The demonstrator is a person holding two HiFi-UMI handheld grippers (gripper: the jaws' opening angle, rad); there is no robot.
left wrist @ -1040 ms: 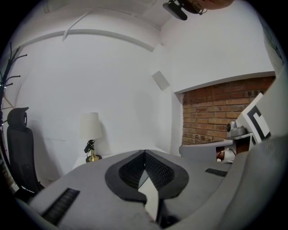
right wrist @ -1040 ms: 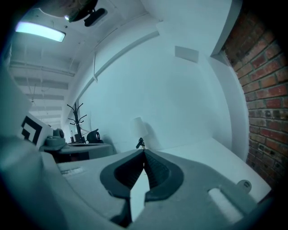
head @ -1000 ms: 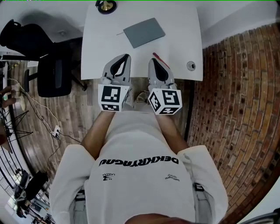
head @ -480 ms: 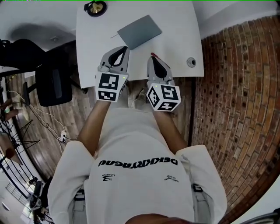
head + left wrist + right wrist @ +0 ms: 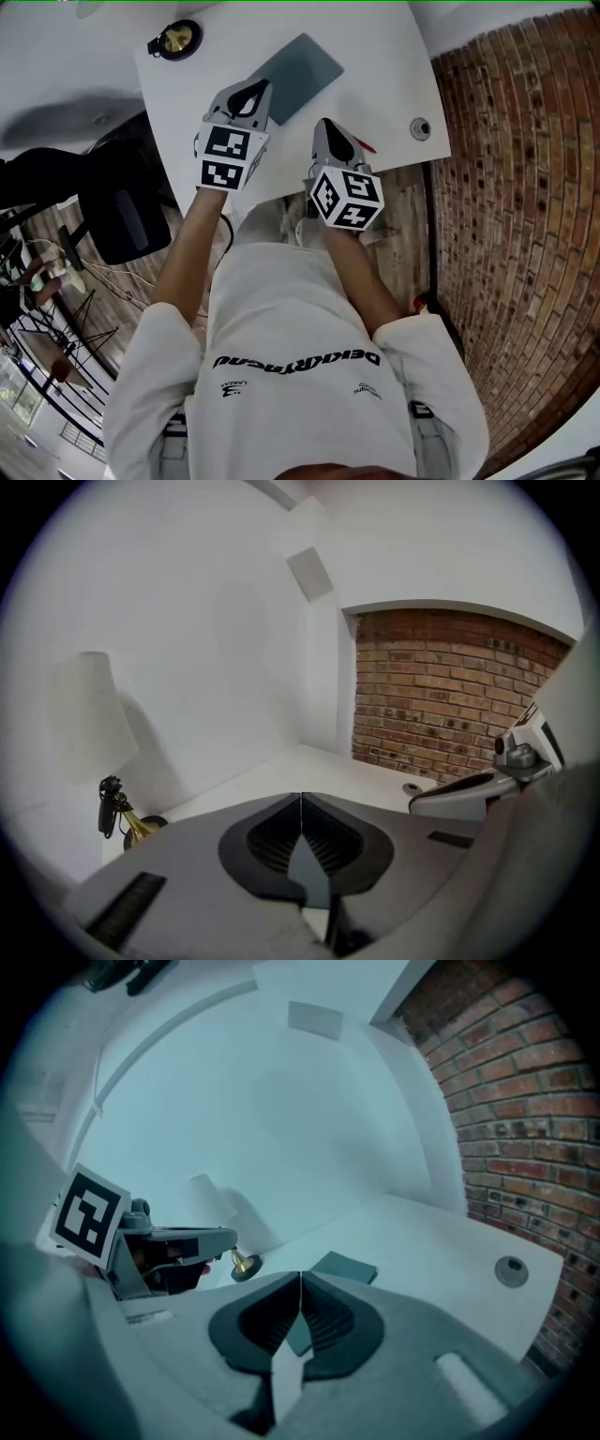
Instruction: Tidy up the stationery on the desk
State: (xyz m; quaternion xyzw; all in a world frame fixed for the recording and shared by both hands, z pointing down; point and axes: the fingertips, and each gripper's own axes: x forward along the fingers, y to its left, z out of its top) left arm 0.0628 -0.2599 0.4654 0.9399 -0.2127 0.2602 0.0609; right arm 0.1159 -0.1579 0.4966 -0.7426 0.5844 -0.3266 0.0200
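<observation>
Above the white worktop (image 5: 384,75)
Left hand-held gripper (image 5: 253,87) and right hand-held gripper (image 5: 326,125), both pressed together, near a grey notebook (image 5: 302,61).

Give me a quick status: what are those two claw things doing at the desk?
Left gripper shut, empty, at the edge of the grey notebook. Right gripper shut, empty, by the red pen. Nothing blocking; lamp at the far corner.

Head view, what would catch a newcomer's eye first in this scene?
The black-and-white marker cubes on the left gripper and right gripper, both shut and empty, over the near part of the white desk. Next, the grey notebook at the left gripper's tip, and the brick wall at right.
</observation>
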